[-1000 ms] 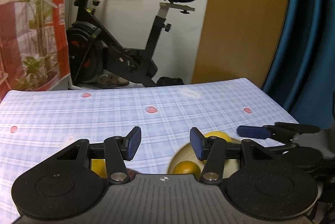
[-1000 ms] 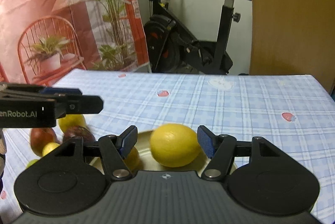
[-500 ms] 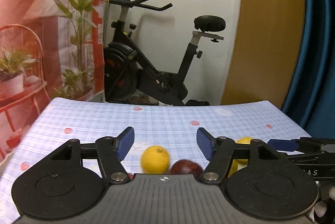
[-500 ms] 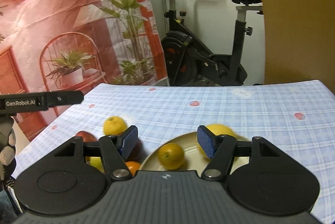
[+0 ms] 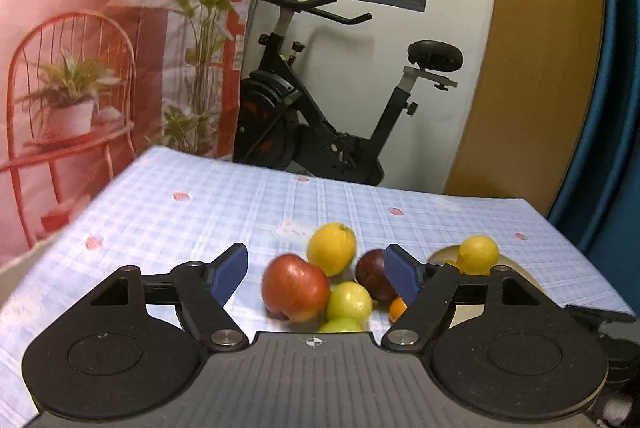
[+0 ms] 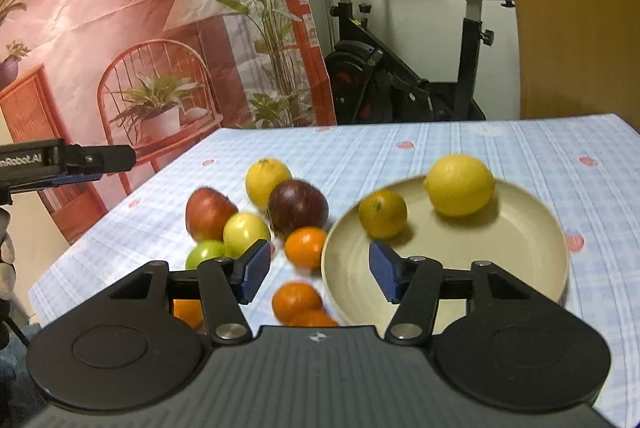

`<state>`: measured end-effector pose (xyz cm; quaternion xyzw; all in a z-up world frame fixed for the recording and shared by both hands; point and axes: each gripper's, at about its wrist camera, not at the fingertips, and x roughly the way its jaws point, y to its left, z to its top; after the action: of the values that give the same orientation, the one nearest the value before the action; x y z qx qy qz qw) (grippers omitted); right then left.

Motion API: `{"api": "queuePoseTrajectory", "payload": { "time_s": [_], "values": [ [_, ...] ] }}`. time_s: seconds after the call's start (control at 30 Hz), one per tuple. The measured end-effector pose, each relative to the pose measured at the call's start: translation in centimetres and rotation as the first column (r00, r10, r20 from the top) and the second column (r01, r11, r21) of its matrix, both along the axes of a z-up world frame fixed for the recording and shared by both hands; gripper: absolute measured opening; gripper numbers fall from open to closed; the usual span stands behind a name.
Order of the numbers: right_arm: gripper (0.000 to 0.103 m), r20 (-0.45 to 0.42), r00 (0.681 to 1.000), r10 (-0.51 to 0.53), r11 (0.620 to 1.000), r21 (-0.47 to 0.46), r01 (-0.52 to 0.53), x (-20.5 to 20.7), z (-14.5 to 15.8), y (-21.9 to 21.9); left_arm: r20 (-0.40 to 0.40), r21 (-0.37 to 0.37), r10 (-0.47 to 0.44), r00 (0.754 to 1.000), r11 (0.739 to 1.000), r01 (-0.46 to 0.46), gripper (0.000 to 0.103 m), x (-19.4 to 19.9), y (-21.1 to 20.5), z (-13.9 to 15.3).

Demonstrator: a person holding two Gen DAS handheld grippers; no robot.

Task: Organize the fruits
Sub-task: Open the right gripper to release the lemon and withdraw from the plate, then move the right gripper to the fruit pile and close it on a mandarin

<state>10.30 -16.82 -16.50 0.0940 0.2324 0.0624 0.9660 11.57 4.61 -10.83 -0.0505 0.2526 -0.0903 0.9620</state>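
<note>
A cream plate (image 6: 532,228) on the blue checked tablecloth holds a lemon (image 6: 459,184) and an orange (image 6: 382,212). Left of the plate lies a pile of fruit: a red apple (image 6: 208,212), a dark red apple (image 6: 297,205), a yellow citrus (image 6: 266,180), two green fruits (image 6: 245,232) and several oranges (image 6: 305,246). My right gripper (image 6: 316,270) is open and empty, above the plate's near left rim. My left gripper (image 5: 316,272) is open and empty, raised above the red apple (image 5: 296,287) and the pile; its fingers show at the left in the right wrist view (image 6: 92,159).
An exercise bike (image 5: 320,131) stands behind the table's far edge. A red printed backdrop (image 6: 120,27) hangs at the left, a wooden panel (image 5: 536,67) and a blue curtain (image 5: 616,107) at the right. The tablecloth (image 5: 224,203) reaches the far and left edges.
Both grippers have pulled back and risen, so more of the table and the fruit pile shows. The left view has swung left toward the pile. Both stayed open.
</note>
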Motion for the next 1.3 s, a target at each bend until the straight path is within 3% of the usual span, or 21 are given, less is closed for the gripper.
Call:
{"api": "queuePoseTrajectory", "payload": {
  "time_s": [0.33, 0.73, 1.03, 1.3],
  "values": [
    [0.057, -0.01, 1.0, 0.017, 0.998, -0.065, -0.018, -0.8, -0.7, 0.8, -0.09, 0.027, -0.005, 0.996, 1.0, 0.008, 0.079, -1.3, -0.4, -3.3],
    [0.057, -0.062, 0.994, 0.089, 0.99, -0.104, -0.095, -0.4, -2.1, 2.1, -0.114, 0.047, -0.061, 0.992, 0.997, 0.067, 0.079, -2.1, -1.0, -4.4],
    [0.052, -0.087, 0.992, 0.092, 0.99, -0.102, -0.101, -0.8, -1.9, 1.5, -0.197, 0.039, -0.09, 0.976, 0.994, 0.1, 0.078, -0.7, -0.5, -4.2],
    [0.05, -0.084, 0.993, 0.088, 0.994, -0.062, -0.094, -1.2, -2.2, 0.5, -0.151, 0.037, -0.116, 0.982, 0.992, 0.123, 0.079, 0.7, -1.3, -2.3]
  ]
}}
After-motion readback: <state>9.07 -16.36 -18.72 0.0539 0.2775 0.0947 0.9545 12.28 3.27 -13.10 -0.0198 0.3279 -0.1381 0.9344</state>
